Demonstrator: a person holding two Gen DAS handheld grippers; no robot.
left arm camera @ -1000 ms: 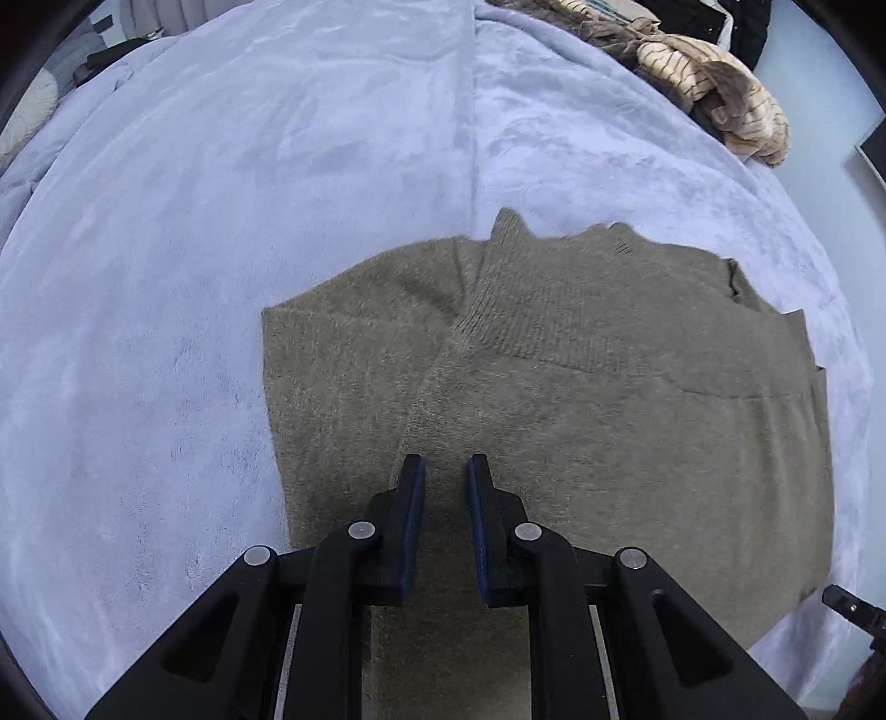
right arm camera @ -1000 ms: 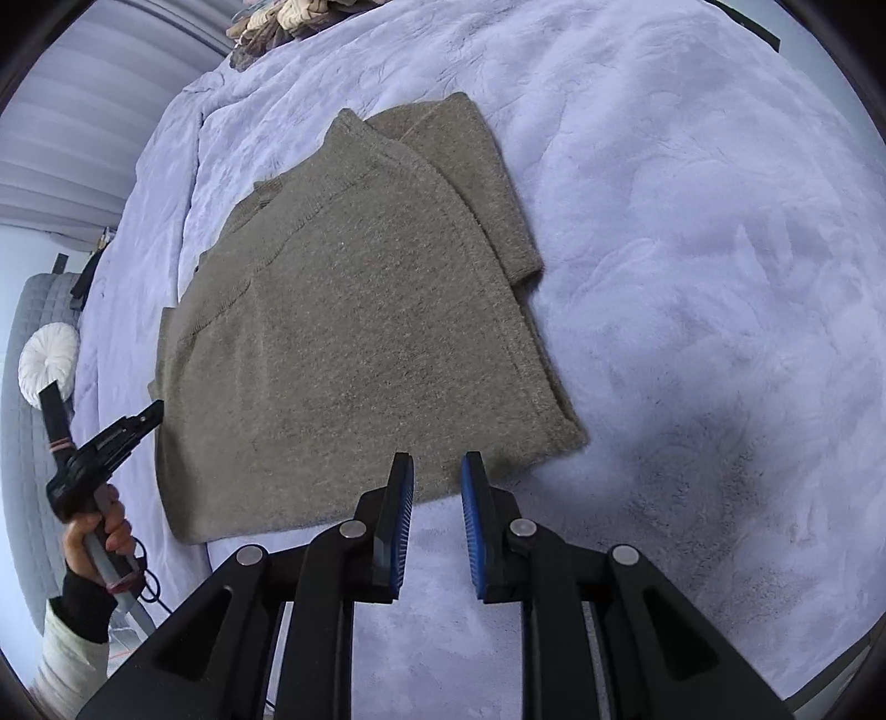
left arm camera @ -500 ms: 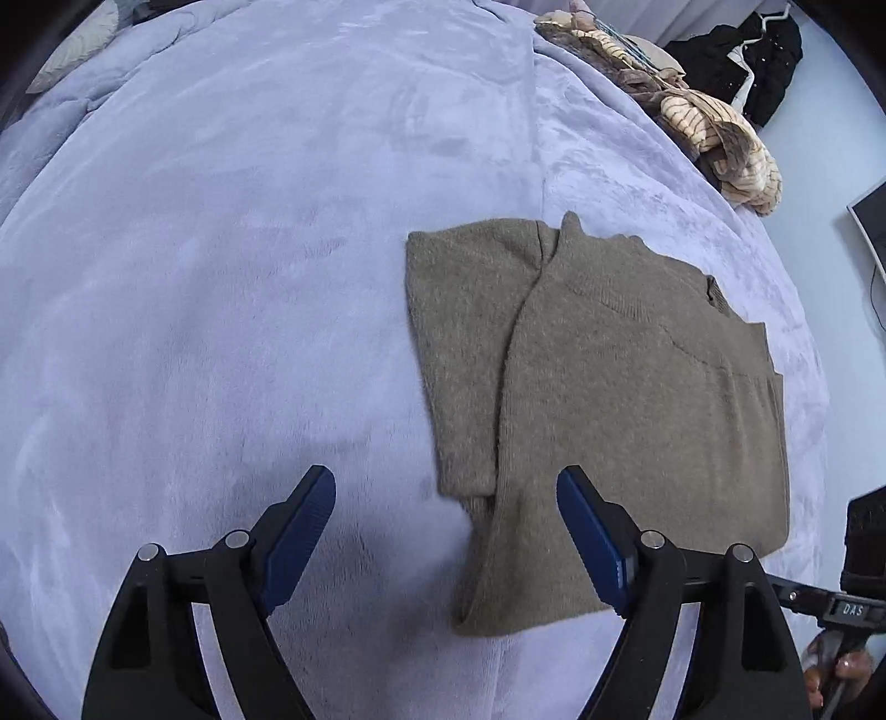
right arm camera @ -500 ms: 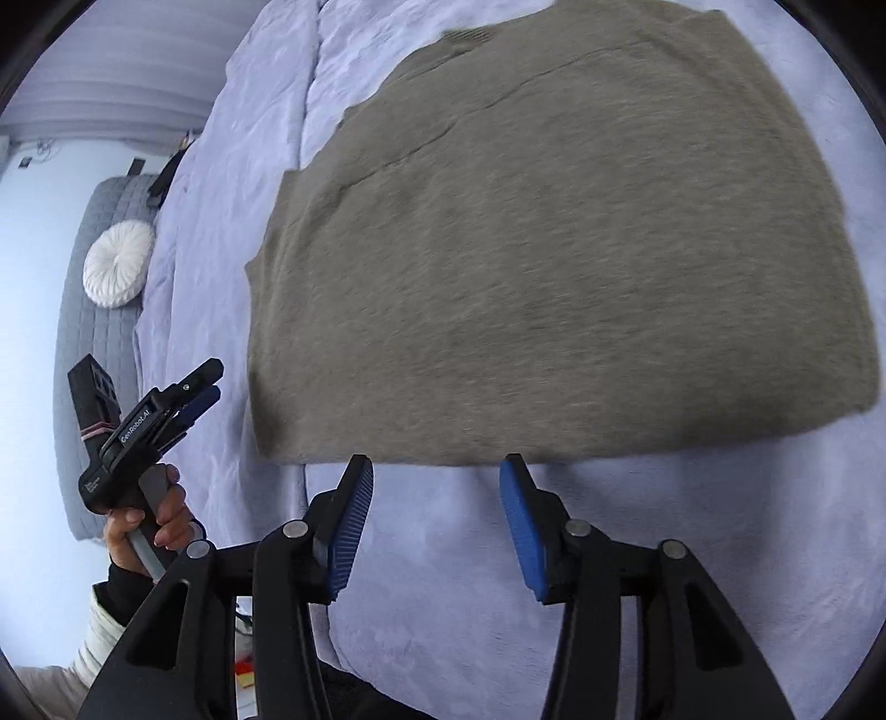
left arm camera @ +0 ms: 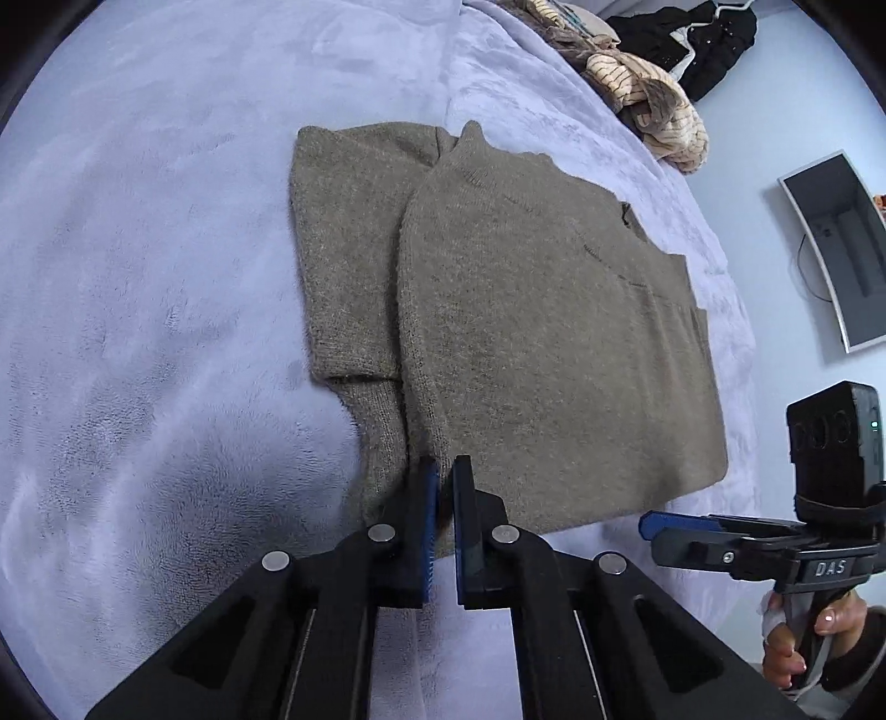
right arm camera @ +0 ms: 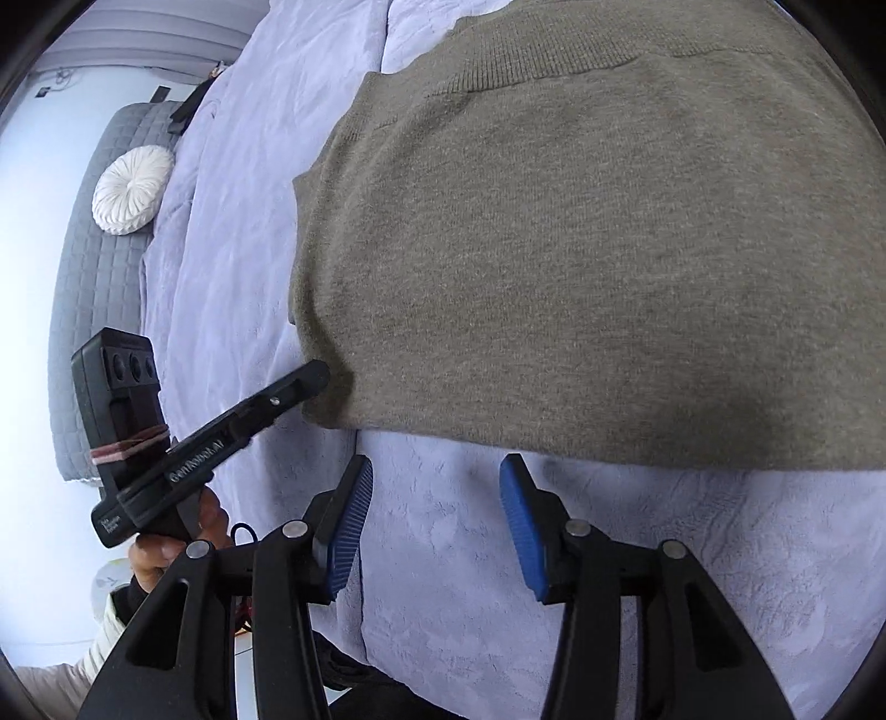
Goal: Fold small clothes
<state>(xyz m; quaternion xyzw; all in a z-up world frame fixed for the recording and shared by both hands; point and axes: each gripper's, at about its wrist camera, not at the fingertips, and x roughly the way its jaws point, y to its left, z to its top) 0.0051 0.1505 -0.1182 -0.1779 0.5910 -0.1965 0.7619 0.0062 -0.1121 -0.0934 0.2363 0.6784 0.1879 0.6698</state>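
A lavender plush blanket (left arm camera: 138, 332) is covering the bed and filling most of both views. On it an olive-brown knit sweater (left arm camera: 554, 332) is lying flat in the centre and right of the left wrist view, partly folded, with one sleeve doubled over along its left side and the ribbed cuff trailing toward the bottom centre of the frame. In the right wrist view the same sweater (right arm camera: 581, 249) is taking up the upper right, its near hem running across the middle of the frame.

A grey quilted headboard (right arm camera: 94, 310) is standing at the left edge of the right wrist view, with a round white cushion (right arm camera: 132, 189) leaning against it. A pile of striped beige clothes (left arm camera: 648, 105) is sitting at the upper right of the left wrist view, with a black garment (left arm camera: 698, 39) beyond it.

The left claw (left arm camera: 444, 487), at the bottom centre of its own view, is pinching the near corner of the sweater, its jaws having just been closing onto the fabric. Seen in the right wrist view, the left claw (right arm camera: 315, 379) is biting that same corner at middle left, with the left hand (right arm camera: 177, 531) gripping its handle.

The right claw (right arm camera: 437, 526) is standing spread over bare blanket just short of the hem, with nothing between its blue pads (right arm camera: 349, 531).
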